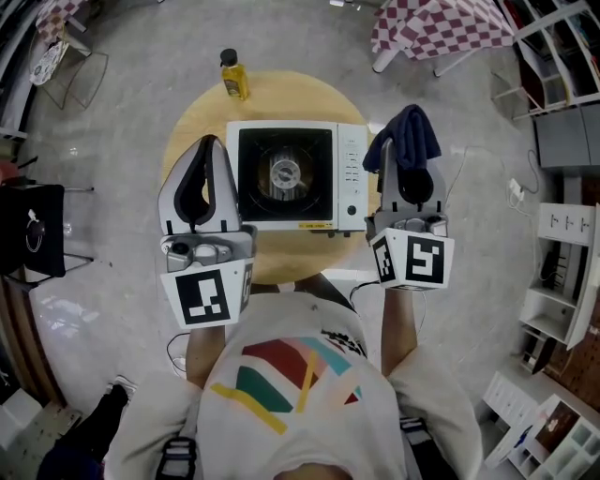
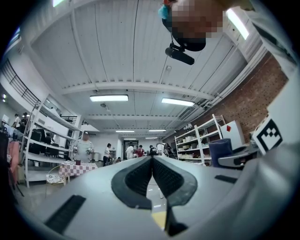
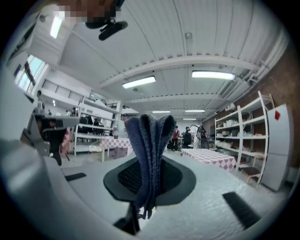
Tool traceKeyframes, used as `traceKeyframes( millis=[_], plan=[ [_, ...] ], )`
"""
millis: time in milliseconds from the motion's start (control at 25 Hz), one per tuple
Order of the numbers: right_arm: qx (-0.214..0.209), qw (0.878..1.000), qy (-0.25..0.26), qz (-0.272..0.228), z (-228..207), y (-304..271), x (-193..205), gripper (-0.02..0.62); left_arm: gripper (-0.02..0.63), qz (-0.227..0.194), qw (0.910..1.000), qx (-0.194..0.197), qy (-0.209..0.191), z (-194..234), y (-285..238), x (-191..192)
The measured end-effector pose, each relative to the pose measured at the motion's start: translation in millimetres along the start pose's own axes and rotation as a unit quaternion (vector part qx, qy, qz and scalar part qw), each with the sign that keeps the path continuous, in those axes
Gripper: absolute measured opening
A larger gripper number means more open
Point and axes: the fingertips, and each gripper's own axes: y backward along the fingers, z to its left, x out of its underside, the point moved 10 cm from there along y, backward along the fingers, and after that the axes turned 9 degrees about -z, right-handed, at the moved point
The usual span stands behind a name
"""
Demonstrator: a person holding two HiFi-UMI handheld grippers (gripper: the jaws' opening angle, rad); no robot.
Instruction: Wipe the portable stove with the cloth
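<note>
A white portable stove (image 1: pixel 296 175) with a black top and round burner sits on a round wooden table (image 1: pixel 192 131) in the head view. My left gripper (image 1: pixel 212 145) is held up over the table's left side, jaws shut with nothing between them. My right gripper (image 1: pixel 401 141) is raised to the right of the stove, shut on a folded dark blue cloth (image 1: pixel 406 134). In the right gripper view the cloth (image 3: pixel 149 150) stands up between the black pads (image 3: pixel 173 178). Both gripper views look level across the room, and neither shows the stove.
A yellow bottle (image 1: pixel 233 75) stands at the table's far edge behind the stove. A checkered-cloth table (image 1: pixel 441 26) is at the back right, white shelving (image 1: pixel 562 281) on the right, a black chair (image 1: pixel 33 230) at the left. Cables lie on the floor near the right shelving.
</note>
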Motion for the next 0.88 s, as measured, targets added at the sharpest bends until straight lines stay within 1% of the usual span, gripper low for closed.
traceKeyframes(
  millis=[40,120,160,240,320,440,560,600,680,760,800,880],
  plan=[
    [-0.002,0.999,0.036,0.013,-3.0,-4.1,3.2,0.032,0.006,0.002,1.0000,0.000,-0.001,-1.7,0.0,0.9],
    [-0.012,0.992,0.116,0.044,-7.2,-13.5,8.9,0.032,0.006,0.005,1.0000,0.000,-0.004,-4.5,-0.1,2.6],
    [-0.018,0.987,0.149,0.052,-8.7,-19.2,11.8,0.032,0.006,0.007,1.0000,-0.001,-0.005,-5.3,-0.3,3.5],
    [-0.035,0.978,0.199,0.059,-11.8,-31.6,19.0,0.032,0.006,0.011,0.9999,-0.003,-0.006,-6.0,-1.2,5.9],
    [-0.053,0.963,0.250,0.087,-15.7,-43.0,28.8,0.032,0.006,0.015,0.9999,-0.006,-0.005,-5.9,-2.2,8.9],
    [-0.075,0.930,0.332,0.139,-19.5,-58.9,52.1,0.032,0.006,0.029,0.9995,-0.007,-0.015,-6.3,-0.8,17.0],
    [-0.122,0.890,0.398,0.188,-18.1,-70.9,84.1,0.032,0.006,0.028,0.9993,-0.008,-0.021,-8.6,-3.3,20.4],
    [-0.140,0.877,0.413,0.204,-16.7,-73.9,95.0,0.032,0.006,0.030,0.9993,-0.008,-0.021,-9.0,-4.1,21.5],
    [-0.173,0.850,0.436,0.238,-12.8,-79.3,117.0,0.032,0.006,0.051,0.9983,-0.001,-0.030,-8.6,-0.8,28.7],
    [-0.197,0.825,0.458,0.267,-8.8,-84.4,140.4,0.032,0.006,0.062,0.9975,0.001,-0.033,-9.5,-0.3,34.3],
    [-0.205,0.814,0.467,0.279,-6.7,-86.6,152.0,0.032,0.006,0.059,0.9978,-0.004,-0.031,-10.8,-2.6,34.7],
    [-0.216,0.796,0.482,0.296,-2.6,-90.5,172.7,0.032,0.006,0.052,0.9982,-0.011,-0.026,-13.5,-7.3,34.6]
  ],
)
